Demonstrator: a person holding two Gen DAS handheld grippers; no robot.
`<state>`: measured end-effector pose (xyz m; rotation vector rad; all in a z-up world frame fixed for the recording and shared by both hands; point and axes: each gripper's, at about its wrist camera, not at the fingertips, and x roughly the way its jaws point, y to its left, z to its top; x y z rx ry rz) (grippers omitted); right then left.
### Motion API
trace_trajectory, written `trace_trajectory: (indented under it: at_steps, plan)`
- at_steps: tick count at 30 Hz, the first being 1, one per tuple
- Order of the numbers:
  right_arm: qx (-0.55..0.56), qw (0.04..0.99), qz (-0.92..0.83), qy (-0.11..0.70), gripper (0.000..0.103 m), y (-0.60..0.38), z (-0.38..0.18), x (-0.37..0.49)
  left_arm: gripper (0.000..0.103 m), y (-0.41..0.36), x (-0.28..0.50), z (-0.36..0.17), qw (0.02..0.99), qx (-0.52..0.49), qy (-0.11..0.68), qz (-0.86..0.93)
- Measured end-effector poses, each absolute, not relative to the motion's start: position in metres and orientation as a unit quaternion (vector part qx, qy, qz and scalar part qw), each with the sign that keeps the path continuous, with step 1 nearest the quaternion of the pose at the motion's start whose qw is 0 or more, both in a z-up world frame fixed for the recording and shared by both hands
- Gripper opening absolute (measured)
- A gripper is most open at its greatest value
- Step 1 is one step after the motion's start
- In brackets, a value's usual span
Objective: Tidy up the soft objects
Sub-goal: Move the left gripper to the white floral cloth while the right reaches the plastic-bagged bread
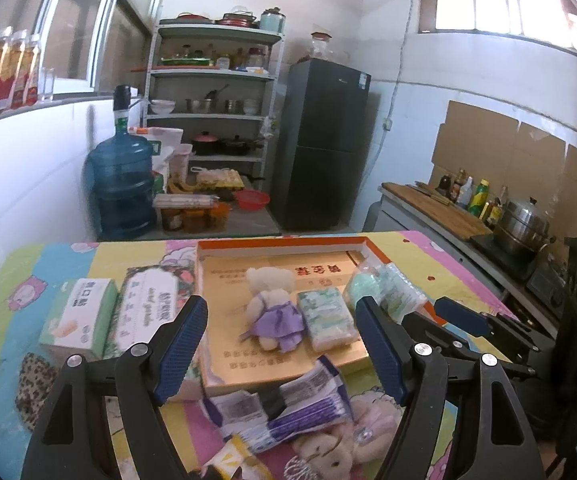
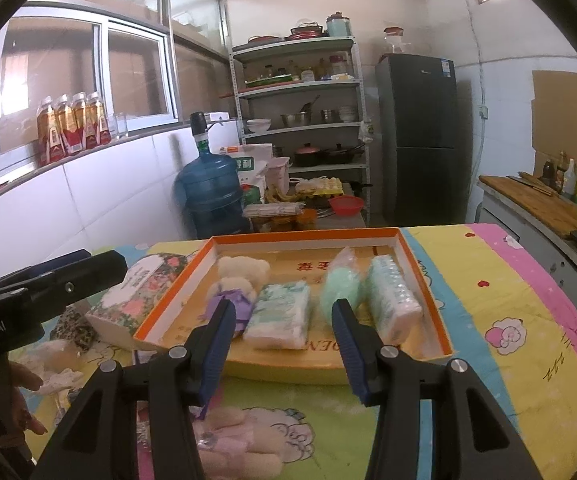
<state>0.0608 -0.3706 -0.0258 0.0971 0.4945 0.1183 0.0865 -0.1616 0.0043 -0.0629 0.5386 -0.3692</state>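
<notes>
An orange-rimmed shallow box lies on the table. In it lie a cream teddy bear in a purple dress, a green tissue pack, a bagged green sponge and a second tissue pack. My left gripper is open and empty above the box's near edge. My right gripper is open and empty just before the box. A purple-and-white packet and a pink plush toy lie on the cloth near me.
A green tissue box and a floral tissue box stand left of the box. A leopard-print item lies at the table's left. A water jug, shelves, fridge and counter stand beyond.
</notes>
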Motion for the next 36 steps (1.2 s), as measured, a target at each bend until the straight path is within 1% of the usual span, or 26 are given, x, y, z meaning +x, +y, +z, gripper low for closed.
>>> trace_trajectory:
  at_steps: [16, 27, 36]
  plan:
    - [0.039, 0.965, 0.07, 0.251, 0.05, -0.326, -0.03, 0.046, 0.078, -0.103, 0.063, 0.0, 0.954, -0.049, 0.257, -0.147]
    - [0.022, 0.963, 0.075, 0.257, 0.05, -0.302, -0.036, 0.039, 0.078, -0.052, 0.051, -0.013, 0.958, -0.063, 0.257, -0.111]
    - [0.018, 0.959, 0.113, 0.259, 0.05, -0.276, -0.045, 0.032, 0.078, -0.015, 0.036, -0.021, 0.961, -0.076, 0.251, -0.083]
